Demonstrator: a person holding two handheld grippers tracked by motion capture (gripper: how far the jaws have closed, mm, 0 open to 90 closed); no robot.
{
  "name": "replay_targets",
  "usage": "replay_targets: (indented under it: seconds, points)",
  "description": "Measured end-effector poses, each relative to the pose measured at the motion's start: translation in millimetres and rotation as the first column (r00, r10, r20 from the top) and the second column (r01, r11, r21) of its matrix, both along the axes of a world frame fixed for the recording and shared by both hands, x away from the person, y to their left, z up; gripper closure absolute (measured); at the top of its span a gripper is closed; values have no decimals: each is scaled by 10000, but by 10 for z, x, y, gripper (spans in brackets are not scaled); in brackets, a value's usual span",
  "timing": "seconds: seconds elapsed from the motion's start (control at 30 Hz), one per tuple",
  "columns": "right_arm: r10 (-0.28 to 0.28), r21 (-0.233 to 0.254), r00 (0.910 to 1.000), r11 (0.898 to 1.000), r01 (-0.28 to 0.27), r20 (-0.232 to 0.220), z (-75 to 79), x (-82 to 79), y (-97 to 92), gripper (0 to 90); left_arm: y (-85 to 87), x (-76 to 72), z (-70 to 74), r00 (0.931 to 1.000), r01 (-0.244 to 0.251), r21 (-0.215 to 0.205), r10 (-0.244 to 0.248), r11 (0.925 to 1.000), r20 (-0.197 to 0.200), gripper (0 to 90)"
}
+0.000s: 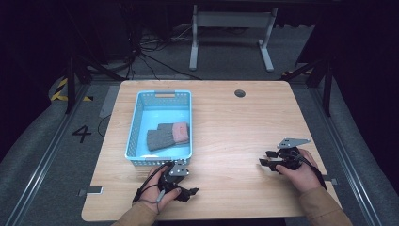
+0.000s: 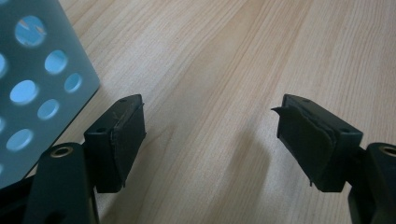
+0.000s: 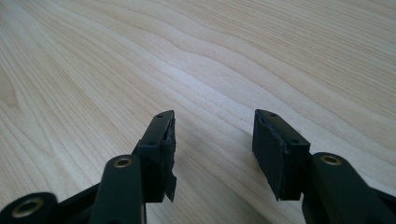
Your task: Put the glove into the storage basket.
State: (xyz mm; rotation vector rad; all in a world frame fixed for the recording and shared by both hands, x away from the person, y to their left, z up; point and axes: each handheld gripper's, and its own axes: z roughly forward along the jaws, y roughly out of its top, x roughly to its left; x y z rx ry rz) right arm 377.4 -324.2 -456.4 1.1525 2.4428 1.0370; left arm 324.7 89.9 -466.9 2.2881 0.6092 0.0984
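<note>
2 hand-held grippers, left [image 1: 190, 192] and right [image 1: 264, 158]: jaws apart, nothing between; seemingly resting on table [image 1: 226, 122]; left beside basket [image 1: 136, 122].

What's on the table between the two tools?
Nothing: in the high view, only bare wooden table lies between the left tool and the right tool. The blue basket sits off to one side.

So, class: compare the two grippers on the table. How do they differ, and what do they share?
The left gripper sits right beside the blue basket; the right gripper sits far from it, on open table. The left gripper's jaws point right in the high view; the right gripper's point left. Both are black, open and hold nothing.
</note>
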Motion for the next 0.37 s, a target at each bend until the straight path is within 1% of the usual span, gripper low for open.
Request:
replay_targets:
  seconds: [0.2,0.3,0.37]
  points:
    - [-10,-70,9999,10000,11,152,2,2,9,493,11,0,5,10000,-33,23,33,10000,87,237]
    - [-29,38,9998,10000,28,205,10,-4,12,489,22,1,8,9997,-98,26,98,9999,205,234]
    - [-45,55,9997,10000,44,240,13,-7,18,486,26,-1,9,9997,-147,46,146,9999,211,229]
